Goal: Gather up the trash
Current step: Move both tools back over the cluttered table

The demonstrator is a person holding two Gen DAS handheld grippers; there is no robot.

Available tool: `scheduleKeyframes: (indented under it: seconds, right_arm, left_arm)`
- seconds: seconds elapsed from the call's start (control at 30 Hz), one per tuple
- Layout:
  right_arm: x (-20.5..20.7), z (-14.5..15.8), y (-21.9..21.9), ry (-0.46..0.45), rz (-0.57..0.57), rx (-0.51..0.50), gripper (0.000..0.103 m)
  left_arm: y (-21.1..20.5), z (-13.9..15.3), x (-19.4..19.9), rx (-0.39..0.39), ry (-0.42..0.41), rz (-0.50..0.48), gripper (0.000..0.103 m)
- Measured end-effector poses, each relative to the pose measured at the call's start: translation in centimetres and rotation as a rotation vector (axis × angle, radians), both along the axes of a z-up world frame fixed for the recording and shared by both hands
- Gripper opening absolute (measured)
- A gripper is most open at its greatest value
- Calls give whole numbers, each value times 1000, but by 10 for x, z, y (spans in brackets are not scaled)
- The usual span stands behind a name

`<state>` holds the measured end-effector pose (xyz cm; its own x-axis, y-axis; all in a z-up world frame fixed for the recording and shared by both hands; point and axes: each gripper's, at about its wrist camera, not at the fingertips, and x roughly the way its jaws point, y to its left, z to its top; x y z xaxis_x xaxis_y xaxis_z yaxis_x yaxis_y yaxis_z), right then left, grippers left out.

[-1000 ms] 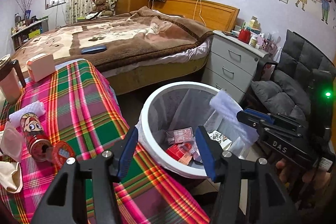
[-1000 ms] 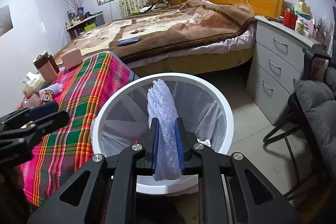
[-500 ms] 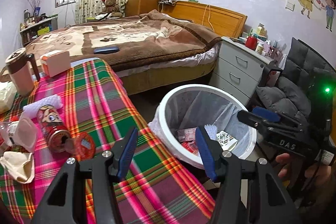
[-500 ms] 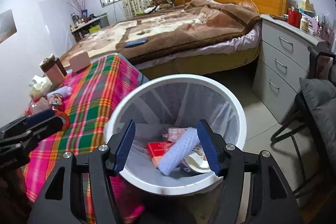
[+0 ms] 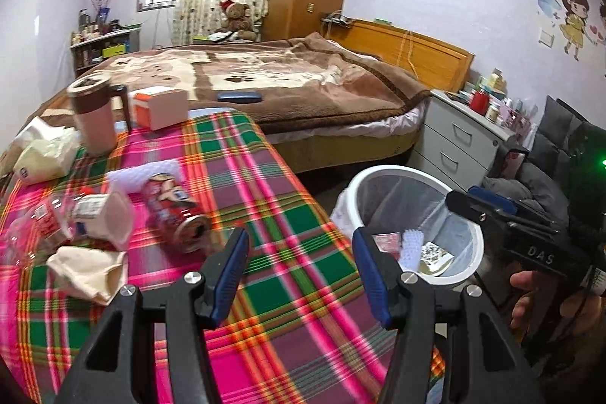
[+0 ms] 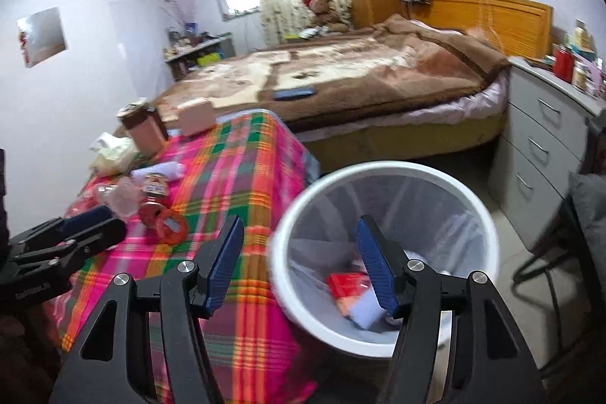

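White bin (image 6: 382, 173) w/ red box (image 6: 346, 286), bubble wrap (image 5: 411, 247)

Left wrist cam: angled down over plaid tablecloth (image 5: 265, 199), close, bin (image 5: 382, 177) at right. Right wrist cam: angled down above bin (image 6: 378, 171), table edge left. Both share table, bin, bed (image 5: 303, 82) behind.
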<state>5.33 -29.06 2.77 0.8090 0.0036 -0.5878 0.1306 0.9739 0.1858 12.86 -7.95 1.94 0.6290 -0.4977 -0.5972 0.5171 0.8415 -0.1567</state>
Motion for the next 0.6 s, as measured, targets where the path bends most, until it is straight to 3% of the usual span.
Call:
scheduleKeyframes:
  seconds: [0.27,0.33,0.43,0.47,0.6]
  right_arm:
    - [7,6,28,-106,92,4,63]
    - [8,8,40,-129,104,-56,63]
    - [20,4,62,-82,85,-195,64]
    - [23,4,65,-76,91,-200,64]
    - [34,-2,73,-50,170,-50,64]
  left_arm:
    - [52,-3,3,-1,-6,109,61]
    - [69,-4,5,-7,-4,143,62]
    - [92,-6,8,-10,-1,191,63]
    - [100,-7,9,-11,1,208,64]
    - [131,-10,13,-19,10,271,64]
